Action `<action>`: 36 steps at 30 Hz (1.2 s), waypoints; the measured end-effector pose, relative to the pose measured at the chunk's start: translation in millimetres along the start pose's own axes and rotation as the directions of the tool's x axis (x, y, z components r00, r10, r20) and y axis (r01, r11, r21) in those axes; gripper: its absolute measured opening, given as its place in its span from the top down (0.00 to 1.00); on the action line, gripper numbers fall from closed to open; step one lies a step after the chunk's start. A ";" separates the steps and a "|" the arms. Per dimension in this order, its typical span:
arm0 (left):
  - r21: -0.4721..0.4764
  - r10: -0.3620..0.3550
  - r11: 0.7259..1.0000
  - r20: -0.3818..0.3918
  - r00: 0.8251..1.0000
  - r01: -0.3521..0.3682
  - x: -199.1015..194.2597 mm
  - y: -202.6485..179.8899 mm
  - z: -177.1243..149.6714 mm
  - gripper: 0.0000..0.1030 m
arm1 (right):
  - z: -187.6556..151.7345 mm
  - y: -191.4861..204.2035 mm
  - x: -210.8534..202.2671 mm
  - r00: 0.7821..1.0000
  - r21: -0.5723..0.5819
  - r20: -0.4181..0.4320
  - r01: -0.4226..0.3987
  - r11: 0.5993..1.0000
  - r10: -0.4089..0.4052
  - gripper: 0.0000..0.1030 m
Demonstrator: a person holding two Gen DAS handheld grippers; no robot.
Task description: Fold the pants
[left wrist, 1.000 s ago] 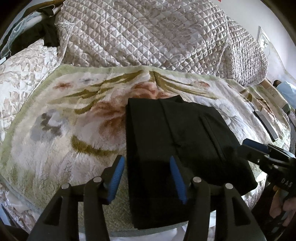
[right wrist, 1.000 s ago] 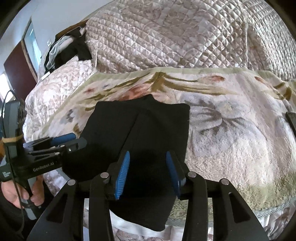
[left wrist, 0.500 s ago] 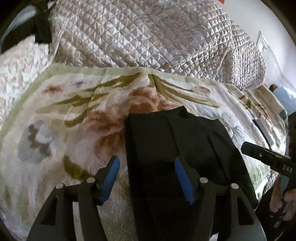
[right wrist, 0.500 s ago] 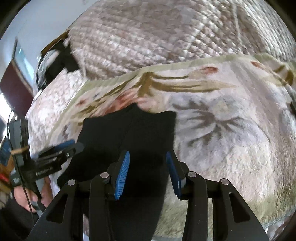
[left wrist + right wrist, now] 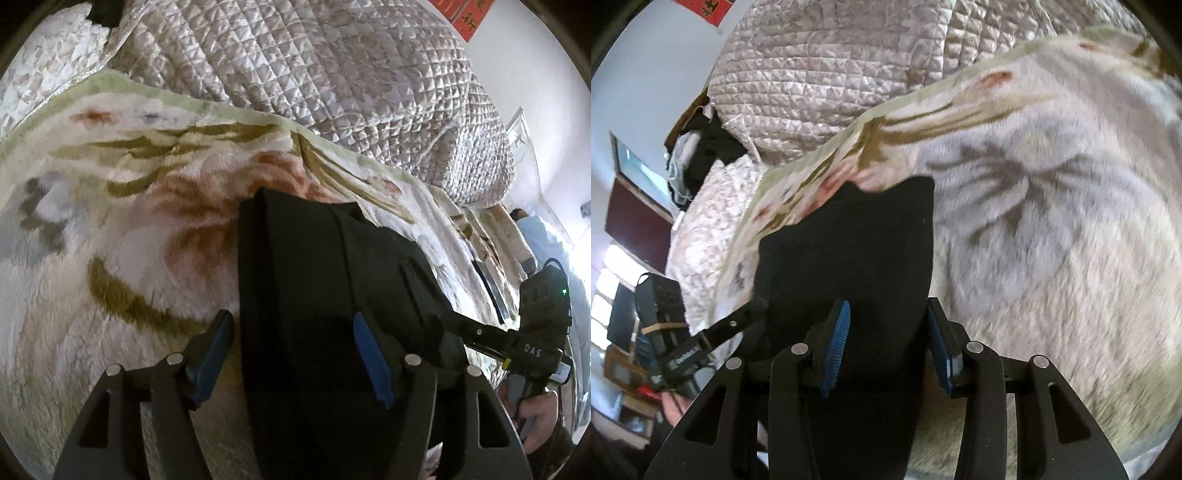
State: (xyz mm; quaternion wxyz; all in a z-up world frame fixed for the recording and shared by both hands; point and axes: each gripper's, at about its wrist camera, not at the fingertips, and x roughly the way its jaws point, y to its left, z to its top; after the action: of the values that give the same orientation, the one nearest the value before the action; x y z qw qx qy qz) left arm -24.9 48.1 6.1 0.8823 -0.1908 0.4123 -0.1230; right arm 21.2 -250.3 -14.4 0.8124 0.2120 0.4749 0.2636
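Black pants [image 5: 317, 295], already folded into a compact rectangle, are lying on a floral fleece blanket [image 5: 122, 229] in front of a heaped quilted bedspread [image 5: 314, 74]. Both hand-held grippers are now sitting lower and closer over the near end of the pants than a second ago. The left gripper [image 5: 291, 354] has just been opening its jaws, which are standing apart astride the pants' left edge, pressing nothing. The right gripper [image 5: 886, 343] is holding its jaws apart at an unchanged gap above the right edge, with cloth showing between the pads but no pinch visible. This is looking like the set-up for one more fold, near end carried toward the bedspread.
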 end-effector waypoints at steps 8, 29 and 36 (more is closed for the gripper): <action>-0.025 -0.014 1.000 -0.003 1.000 0.014 8.7 -1.0 9.8 0.49 | 12.0 9.1 14.9 1.000 -0.015 0.007 0.020 1.000 -0.020 0.76; 0.049 0.107 0.993 0.049 0.993 -0.110 19.3 47.7 136.2 0.71 | 112.5 75.2 91.2 0.997 -0.154 0.001 -0.072 0.985 0.073 0.84; 0.023 0.249 0.968 0.050 0.967 -0.250 26.1 66.9 122.3 0.65 | 111.6 62.5 85.1 0.993 -0.198 0.063 0.108 0.974 -0.097 0.74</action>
State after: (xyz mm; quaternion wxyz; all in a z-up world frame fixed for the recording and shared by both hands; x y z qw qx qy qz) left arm 90.3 127.1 30.9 0.9028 -0.1274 0.4105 -0.0123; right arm 140.5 -159.0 17.8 0.8544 0.1107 0.4347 0.2623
